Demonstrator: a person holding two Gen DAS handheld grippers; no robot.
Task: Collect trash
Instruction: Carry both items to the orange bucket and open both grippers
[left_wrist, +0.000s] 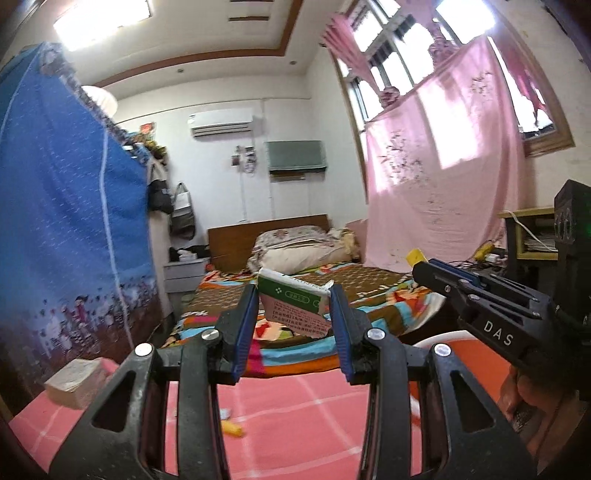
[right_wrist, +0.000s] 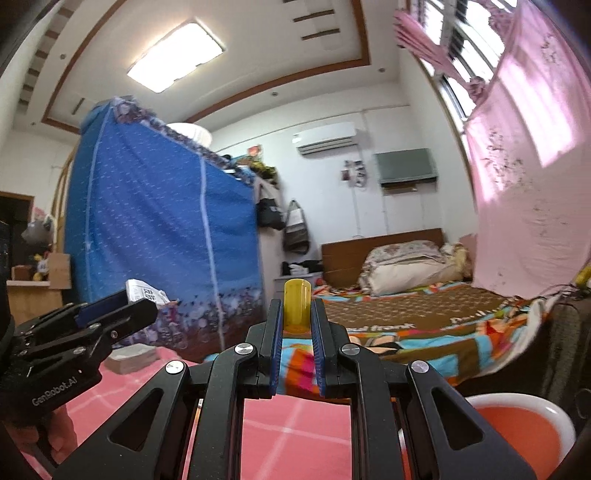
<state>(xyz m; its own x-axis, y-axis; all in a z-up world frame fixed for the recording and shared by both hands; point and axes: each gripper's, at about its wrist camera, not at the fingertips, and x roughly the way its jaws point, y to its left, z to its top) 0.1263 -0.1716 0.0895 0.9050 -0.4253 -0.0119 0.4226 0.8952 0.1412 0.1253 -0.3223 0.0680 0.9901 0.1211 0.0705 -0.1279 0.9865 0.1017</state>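
1. My left gripper (left_wrist: 293, 295) clamped a crumpled green-and-pink carton (left_wrist: 295, 301), held level above the pink floor (left_wrist: 288, 417).
2. My right gripper (right_wrist: 297, 314) pinched a small yellow tube (right_wrist: 296, 304) upright.
3. Beyond both lay the bed (left_wrist: 369, 291).

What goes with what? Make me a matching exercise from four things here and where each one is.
Things:
1. green-and-white box
2. yellow tube
3. air conditioner
4. pillow

Places:
a. on the bed
b. held in the left tongs
c. high on the wall
d. held in the right tongs

Pairs: 1-b; 2-d; 3-c; 4-a
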